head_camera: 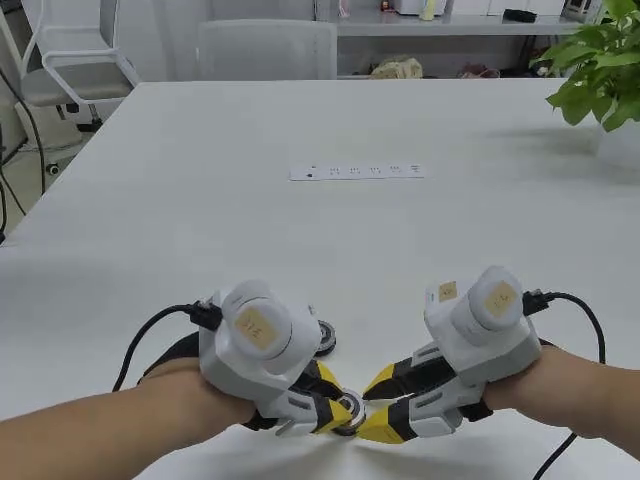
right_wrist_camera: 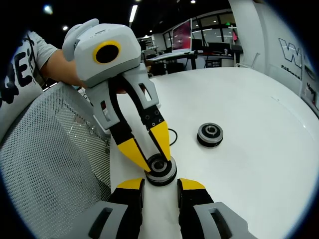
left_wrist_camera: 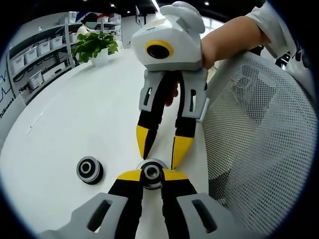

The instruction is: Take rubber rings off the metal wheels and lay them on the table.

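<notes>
Metal wheel sits clamped in left hand-held gripper; right hand-held gripper gapes; second wheel, unobstructed in gripper views.

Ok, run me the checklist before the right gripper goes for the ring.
1. Wheel held fast: ok, the left gripper has its jaws shut on it.
2. Right gripper open: ok, jaws apart, tips right at the wheel.
3. Right gripper gripping the ring: not ok, its jaws have not closed on anything.
4. Ring seated on the wheel: cannot tell, the rim is too small to read.
5. Second wheel out of the way: ok, it lies apart on the table.
6. Bare table to lay the ring on: ok.
</notes>
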The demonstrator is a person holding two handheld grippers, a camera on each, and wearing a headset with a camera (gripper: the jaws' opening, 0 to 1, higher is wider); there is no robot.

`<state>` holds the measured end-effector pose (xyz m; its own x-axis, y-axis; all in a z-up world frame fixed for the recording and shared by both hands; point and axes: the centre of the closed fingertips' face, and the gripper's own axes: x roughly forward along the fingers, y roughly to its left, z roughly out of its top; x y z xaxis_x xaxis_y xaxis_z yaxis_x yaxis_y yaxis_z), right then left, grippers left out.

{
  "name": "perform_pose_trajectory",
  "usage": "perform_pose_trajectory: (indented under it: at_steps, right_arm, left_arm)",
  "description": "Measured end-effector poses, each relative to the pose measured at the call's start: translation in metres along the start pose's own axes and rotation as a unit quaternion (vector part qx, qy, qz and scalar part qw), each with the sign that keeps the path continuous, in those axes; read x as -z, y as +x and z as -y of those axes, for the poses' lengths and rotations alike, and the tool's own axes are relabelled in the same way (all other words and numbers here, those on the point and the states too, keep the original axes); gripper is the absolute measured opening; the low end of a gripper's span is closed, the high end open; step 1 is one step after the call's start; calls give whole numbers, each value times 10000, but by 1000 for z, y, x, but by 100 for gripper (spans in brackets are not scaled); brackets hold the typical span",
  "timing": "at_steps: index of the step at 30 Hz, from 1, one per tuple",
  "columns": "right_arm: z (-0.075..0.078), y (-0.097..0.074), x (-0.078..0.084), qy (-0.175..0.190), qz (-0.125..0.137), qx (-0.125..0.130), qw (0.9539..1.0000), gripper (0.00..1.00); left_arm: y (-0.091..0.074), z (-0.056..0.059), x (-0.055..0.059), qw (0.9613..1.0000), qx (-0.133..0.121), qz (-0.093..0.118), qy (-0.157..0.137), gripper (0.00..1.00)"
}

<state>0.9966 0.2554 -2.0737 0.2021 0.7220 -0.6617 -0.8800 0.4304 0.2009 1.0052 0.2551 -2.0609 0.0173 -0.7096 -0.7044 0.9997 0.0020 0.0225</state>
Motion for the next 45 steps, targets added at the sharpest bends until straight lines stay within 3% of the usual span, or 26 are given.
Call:
perform_pose_trajectory:
  at_steps: [9, 17, 30, 45]
  right_arm:
    - [1, 0, 0, 16, 20, 14, 10000, 24]
    - [1, 1, 1, 21, -3, 4, 10000, 24]
    - [0, 2, 0, 1, 14, -8, 10000, 24]
    - [-1, 5, 3, -346, -100, 34, 9993, 21]
  left_arm:
    - [1, 0, -1, 9999, -104, 98, 97, 9]
    - [1, 0, -1, 9997, -55, 213, -53, 9]
    - [1, 4, -1, 9997, -37, 223, 8, 9]
    - [1, 4, -1, 9996, -27, 287, 12, 9]
